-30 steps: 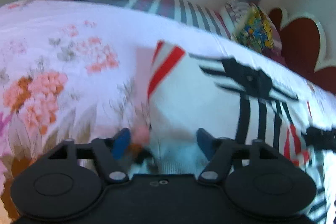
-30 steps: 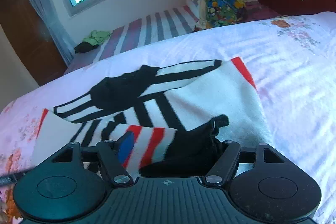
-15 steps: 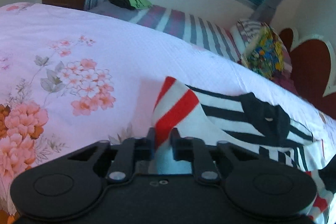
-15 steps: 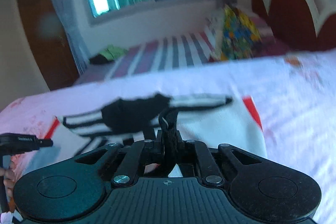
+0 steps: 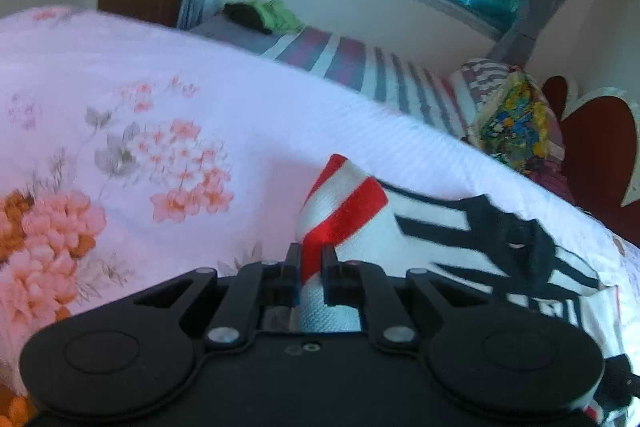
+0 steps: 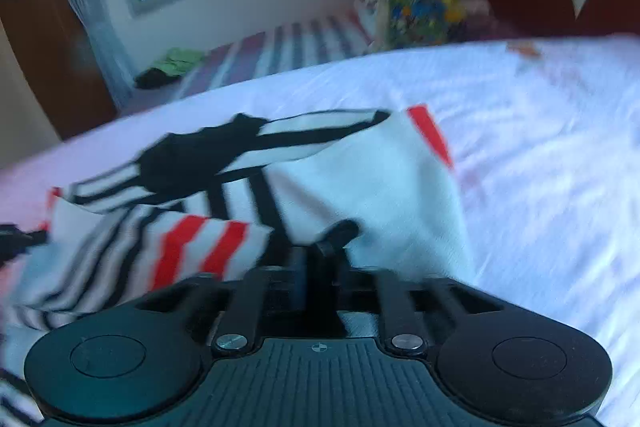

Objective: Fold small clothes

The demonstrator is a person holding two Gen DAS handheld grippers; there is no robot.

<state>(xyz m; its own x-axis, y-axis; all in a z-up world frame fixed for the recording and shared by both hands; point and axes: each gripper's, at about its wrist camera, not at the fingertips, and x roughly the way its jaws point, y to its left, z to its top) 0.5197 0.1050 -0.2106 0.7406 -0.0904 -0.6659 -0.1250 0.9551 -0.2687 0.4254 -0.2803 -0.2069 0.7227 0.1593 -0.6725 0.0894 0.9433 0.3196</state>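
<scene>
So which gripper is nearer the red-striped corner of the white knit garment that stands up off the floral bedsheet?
Left. The left gripper is clamped on that red-striped corner. The right gripper has a black edge of the garment between its jaws, at the other side.

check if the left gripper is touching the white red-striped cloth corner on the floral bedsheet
Touching. The left wrist view shows the left gripper closed on the white red-striped cloth corner, with fabric pinched between both fingers.
</scene>
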